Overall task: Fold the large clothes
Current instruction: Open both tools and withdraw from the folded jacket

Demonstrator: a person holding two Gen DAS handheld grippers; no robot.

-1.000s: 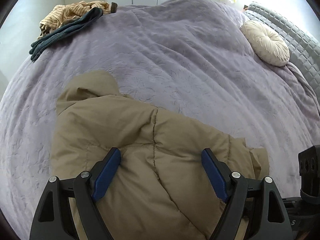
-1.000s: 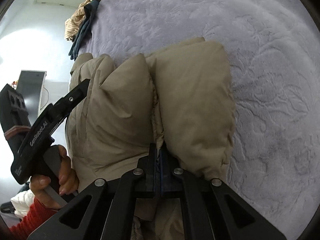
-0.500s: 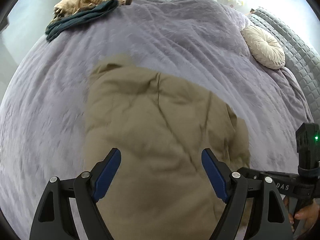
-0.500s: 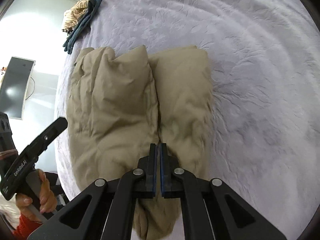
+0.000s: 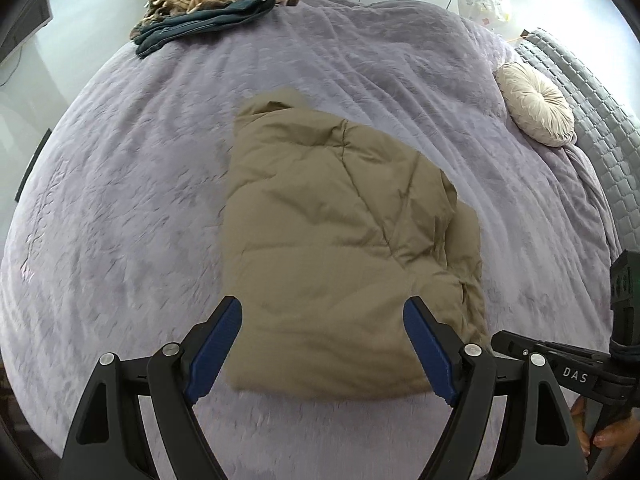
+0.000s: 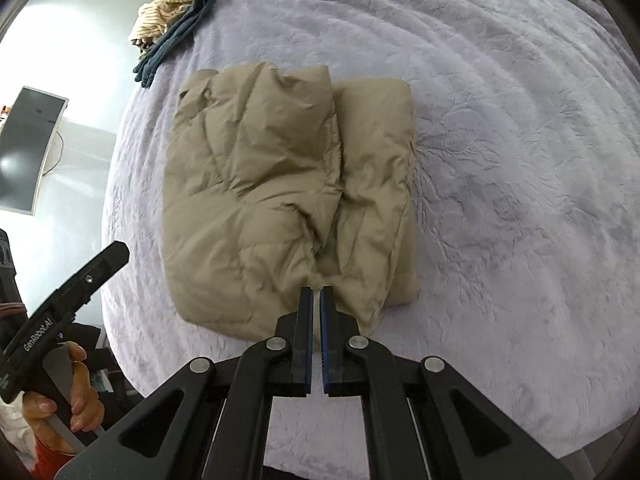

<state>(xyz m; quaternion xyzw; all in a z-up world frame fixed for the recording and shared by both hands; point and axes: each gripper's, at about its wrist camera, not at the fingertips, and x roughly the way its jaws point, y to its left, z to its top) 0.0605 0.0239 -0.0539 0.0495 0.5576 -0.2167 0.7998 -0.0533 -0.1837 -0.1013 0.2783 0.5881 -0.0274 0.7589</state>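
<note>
While both claws hover over the bed:
Left gripper (image 5: 322, 344): spread wide, empty.
Right gripper (image 6: 316, 300): nearly closed, a thin gap, gripping nothing.
Tan puffer jacket (image 6: 280, 200): folded, at 12 o'clock.

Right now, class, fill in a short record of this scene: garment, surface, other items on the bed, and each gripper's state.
garment: tan puffy jacket, folded into a bundle, lying flat
surface: purple bedspread
other items: pile of clothes at the far corner; round cushion near the headboard
left gripper: open, above the jacket's near edge
right gripper: nearly closed, a narrow gap, holding nothing visible
</note>
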